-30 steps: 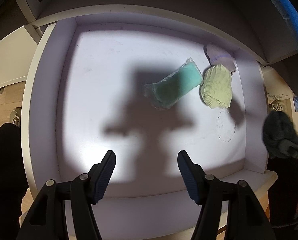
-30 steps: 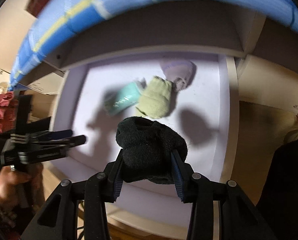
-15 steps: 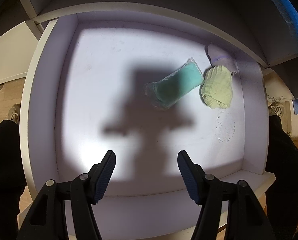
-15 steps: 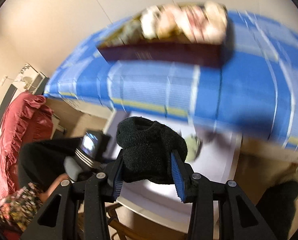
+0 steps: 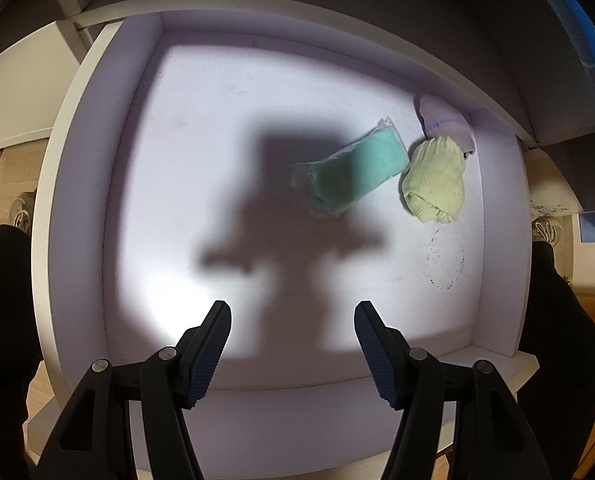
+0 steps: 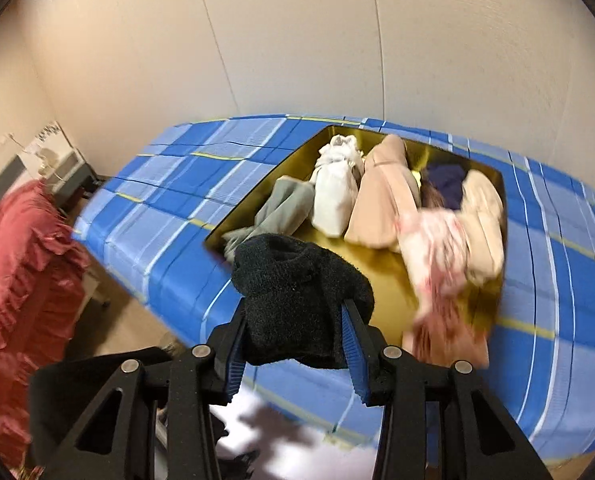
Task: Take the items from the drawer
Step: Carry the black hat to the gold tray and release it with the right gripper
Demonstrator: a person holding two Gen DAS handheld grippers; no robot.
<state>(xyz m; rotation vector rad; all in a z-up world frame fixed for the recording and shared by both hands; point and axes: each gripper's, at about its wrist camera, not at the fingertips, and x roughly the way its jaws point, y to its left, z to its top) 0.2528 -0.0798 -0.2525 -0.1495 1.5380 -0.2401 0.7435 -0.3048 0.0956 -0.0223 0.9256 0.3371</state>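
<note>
**Black sock held over the tray; three items lie in the drawer**

The right hand-held gripper (image 6: pixel 293 344) is clamped on a bundled black sock (image 6: pixel 297 300), its blue-padded fingers (image 6: pixel 355 356) pressing both sides of the bundle. The sock hangs in the air in front of a gold tray (image 6: pixel 385 280) that sits on a blue plaid cloth (image 6: pixel 169 216) covering the tabletop. In the tray lie a grey garment (image 6: pixel 281 212), a white bundle (image 6: pixel 335 196), beige pieces (image 6: pixel 385 196), a dark navy item (image 6: pixel 447 184) and a pink patterned cloth (image 6: pixel 437 256), which is blurred. A red ruffled fabric (image 6: pixel 17 292) fills the left edge of the right wrist view.

The left hand-held gripper (image 5: pixel 293 340) hovers over the white drawer (image 5: pixel 77 200) with its jaws spread wide and nothing between them. Its shadow falls across the middle of the drawer floor. At the far right of the drawer lie a teal packet in clear wrap (image 5: pixel 351 172), a pale green rolled sock (image 5: pixel 435 182) just beside it, and a lavender item (image 5: pixel 443 118) touching the green sock at the back, partly under the cabinet edge. A faint dark ring mark (image 5: pixel 445 258) shows on the drawer floor nearer than the green sock.
</note>
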